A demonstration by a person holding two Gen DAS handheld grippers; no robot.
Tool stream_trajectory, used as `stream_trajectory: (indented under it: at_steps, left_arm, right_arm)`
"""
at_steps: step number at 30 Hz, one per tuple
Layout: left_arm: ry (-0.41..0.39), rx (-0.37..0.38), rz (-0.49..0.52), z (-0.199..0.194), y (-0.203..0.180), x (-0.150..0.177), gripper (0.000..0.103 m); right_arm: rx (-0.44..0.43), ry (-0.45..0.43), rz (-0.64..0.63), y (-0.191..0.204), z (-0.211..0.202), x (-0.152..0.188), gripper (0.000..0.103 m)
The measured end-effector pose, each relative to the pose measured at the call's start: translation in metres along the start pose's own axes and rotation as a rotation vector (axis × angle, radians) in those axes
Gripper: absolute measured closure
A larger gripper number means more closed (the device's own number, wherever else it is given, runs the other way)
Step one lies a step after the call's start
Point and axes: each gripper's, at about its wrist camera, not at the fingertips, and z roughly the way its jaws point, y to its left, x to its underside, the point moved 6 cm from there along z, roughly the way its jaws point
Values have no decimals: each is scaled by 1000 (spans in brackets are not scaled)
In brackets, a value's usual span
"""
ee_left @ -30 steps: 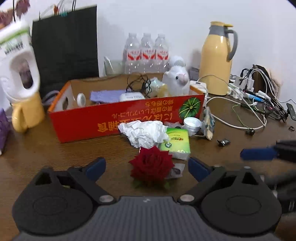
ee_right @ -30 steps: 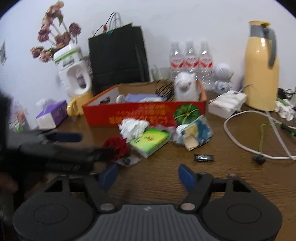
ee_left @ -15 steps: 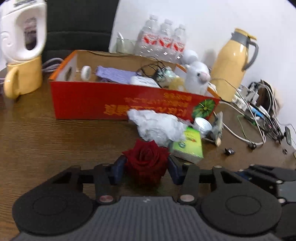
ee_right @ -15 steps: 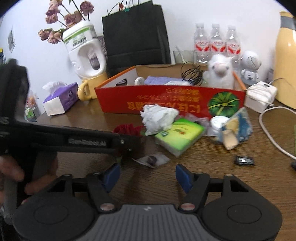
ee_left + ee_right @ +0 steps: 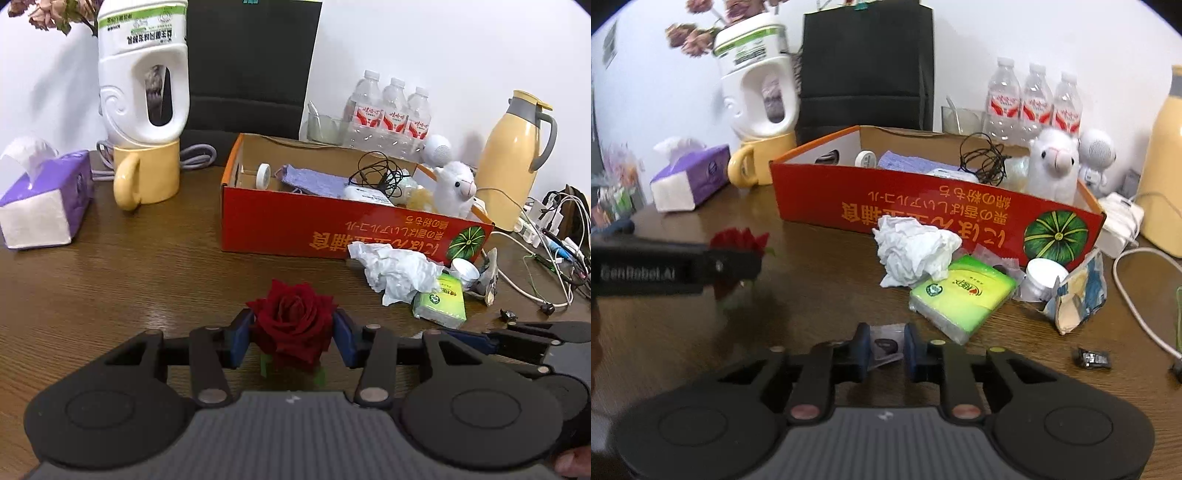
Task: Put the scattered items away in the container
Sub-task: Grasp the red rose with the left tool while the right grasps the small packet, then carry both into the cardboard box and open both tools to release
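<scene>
The left gripper clamps a red rose between its blue pads, above the wooden table. The right gripper closes around a small clear packet lying on the table. Beyond them stands the red cardboard box, with crumpled white paper and a green tissue pack just before it.

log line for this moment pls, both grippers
left gripper: shut on red rose | right gripper: shut on small clear packet | red box: neither item in yet
</scene>
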Motion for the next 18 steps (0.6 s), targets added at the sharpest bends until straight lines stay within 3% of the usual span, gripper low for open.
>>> stream_trajectory:
  at_steps: [8,18]
  left_arm:
    - [-59,-10,12,-24,-10,2,60]
    - [-98,-72,32,-78,-34,38,63]
  right_arm:
    - [-18,4,60,-8,-17,9,89]
    - [10,-165,59,5,-93,10,89]
